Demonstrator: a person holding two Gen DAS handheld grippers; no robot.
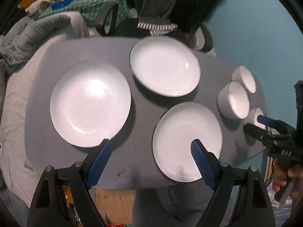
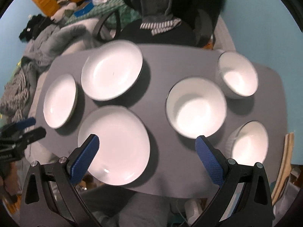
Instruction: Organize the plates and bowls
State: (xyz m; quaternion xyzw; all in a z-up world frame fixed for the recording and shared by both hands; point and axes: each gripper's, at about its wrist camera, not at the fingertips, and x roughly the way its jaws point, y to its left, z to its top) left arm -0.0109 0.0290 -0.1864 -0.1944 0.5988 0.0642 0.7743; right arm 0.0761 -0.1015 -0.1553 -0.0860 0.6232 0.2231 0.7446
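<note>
Three white plates lie on a grey tabletop [image 1: 144,162]: a left plate [image 1: 90,105], a far plate [image 1: 164,66] and a near plate [image 1: 186,141]. Three white ribbed bowls [image 1: 234,99] stand in a row along the right side. My left gripper [image 1: 151,144] hangs open above the near edge, its right finger over the near plate, holding nothing. My right gripper [image 2: 147,139] is open too, between the near plate [image 2: 113,145] and the middle bowl [image 2: 196,107]. The far bowl [image 2: 237,73] and near bowl [image 2: 248,141] flank it. Each gripper shows in the other's view, the right gripper [image 1: 252,122] and the left gripper [image 2: 39,125].
A black chair [image 2: 161,32] draped with dark clothes stands behind the table. Grey bedding [image 1: 34,36] piles up at the left. A teal wall [image 1: 255,34] is at the right. A hand [image 1: 284,179] holds the right gripper's handle. Wooden boards [image 2: 286,162] lean by the table's right edge.
</note>
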